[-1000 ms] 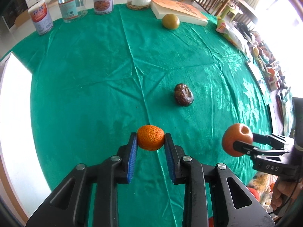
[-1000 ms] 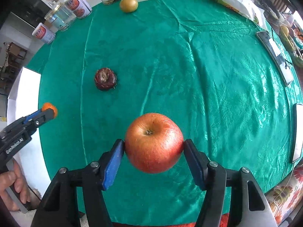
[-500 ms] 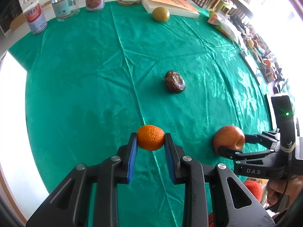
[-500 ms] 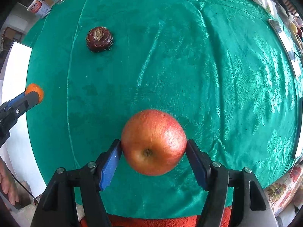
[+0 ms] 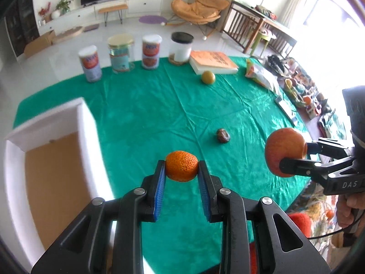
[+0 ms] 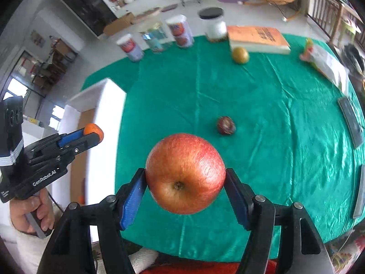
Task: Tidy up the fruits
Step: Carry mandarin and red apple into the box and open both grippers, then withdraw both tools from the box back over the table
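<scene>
My left gripper (image 5: 181,170) is shut on a small orange tangerine (image 5: 181,165), held in the air above the green tablecloth (image 5: 141,118). Off to its right, my right gripper (image 6: 185,178) is shut on a red apple (image 6: 185,171), also lifted off the cloth, blossom end toward the camera. The left wrist view shows the apple (image 5: 285,151) at the right; the right wrist view shows the tangerine (image 6: 92,129) at the left. A dark brown fruit (image 5: 222,135) lies mid-table. A yellow-green fruit (image 5: 208,77) sits by the book. A white box (image 5: 86,123) with a brown floor stands at the left.
Along the far edge stand three cans (image 5: 90,64), a black-lidded jar (image 5: 181,46) and an orange book (image 5: 213,61). A snack bag (image 5: 260,74) lies at the far right. Flat dark devices (image 6: 350,121) rest near the right edge. A hand (image 6: 29,210) grips the left handle.
Both grippers have risen well above the cloth with their fruits and tilted up. The white box and the room beyond have come into view. The apple has turned in the right grip.
</scene>
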The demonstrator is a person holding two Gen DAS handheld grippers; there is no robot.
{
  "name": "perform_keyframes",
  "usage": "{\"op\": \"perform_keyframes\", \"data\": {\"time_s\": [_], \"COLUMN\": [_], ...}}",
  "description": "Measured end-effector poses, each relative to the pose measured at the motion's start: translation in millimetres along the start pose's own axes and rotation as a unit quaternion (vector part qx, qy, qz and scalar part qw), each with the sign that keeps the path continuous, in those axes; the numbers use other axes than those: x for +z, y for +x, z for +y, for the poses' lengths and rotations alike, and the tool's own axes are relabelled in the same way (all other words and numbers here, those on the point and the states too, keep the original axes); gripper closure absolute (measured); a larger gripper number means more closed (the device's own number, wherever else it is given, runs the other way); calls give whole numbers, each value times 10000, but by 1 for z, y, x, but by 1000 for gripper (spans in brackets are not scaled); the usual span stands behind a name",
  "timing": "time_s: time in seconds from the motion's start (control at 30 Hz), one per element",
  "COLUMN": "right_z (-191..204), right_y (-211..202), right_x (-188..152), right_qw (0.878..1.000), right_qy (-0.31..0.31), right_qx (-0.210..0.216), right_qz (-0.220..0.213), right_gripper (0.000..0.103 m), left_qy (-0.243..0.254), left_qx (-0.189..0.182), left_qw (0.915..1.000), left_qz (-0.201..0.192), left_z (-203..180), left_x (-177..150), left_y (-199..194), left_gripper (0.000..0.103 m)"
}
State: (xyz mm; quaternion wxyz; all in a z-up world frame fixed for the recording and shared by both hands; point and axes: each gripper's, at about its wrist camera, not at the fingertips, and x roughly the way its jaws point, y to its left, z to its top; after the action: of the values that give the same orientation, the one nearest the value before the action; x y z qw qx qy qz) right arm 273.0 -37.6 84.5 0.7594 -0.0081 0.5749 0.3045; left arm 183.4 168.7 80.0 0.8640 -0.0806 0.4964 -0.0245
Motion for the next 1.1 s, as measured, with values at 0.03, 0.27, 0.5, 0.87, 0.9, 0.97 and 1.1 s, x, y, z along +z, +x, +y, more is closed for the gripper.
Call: {"op": "perform_keyframes", "data": {"time_s": [0.03,0.27,0.5,0.87,0.9,0.97,1.1], "right_z": [23,172,258,293,296,297,293], "right_y": [-2,81,197,296,298,298,271], "right_x": [4,-19,-30,-41,-43,-42,-30], "right_qw": [9997,9872,9747,9550,9523,9529,9610], "right_qy": [-165,-1190,-2009,-2744,-2845,-2853,-2692], "right_qx": [162,937,508,-330,-422,-397,-168], "right_qz": [-16,502,842,1076,1025,951,617], "right_gripper": [35,35,35,34,34,34,26], "left_qy": [-51,-880,-1923,-2529,-2552,-2570,-2635], "left_qx": [91,557,809,875,883,968,1121], "left_qw": [9999,9944,9759,9566,9558,9545,9536], "left_qz": [-75,169,641,1151,1166,1160,934], "left_z": [17,148,246,293,293,291,285], "left_x": [-4,-75,-131,-168,-169,-168,-162], "left_y": [-14,-29,32,90,93,95,80], "left_gripper": [75,75,75,68,58,40,37]}}
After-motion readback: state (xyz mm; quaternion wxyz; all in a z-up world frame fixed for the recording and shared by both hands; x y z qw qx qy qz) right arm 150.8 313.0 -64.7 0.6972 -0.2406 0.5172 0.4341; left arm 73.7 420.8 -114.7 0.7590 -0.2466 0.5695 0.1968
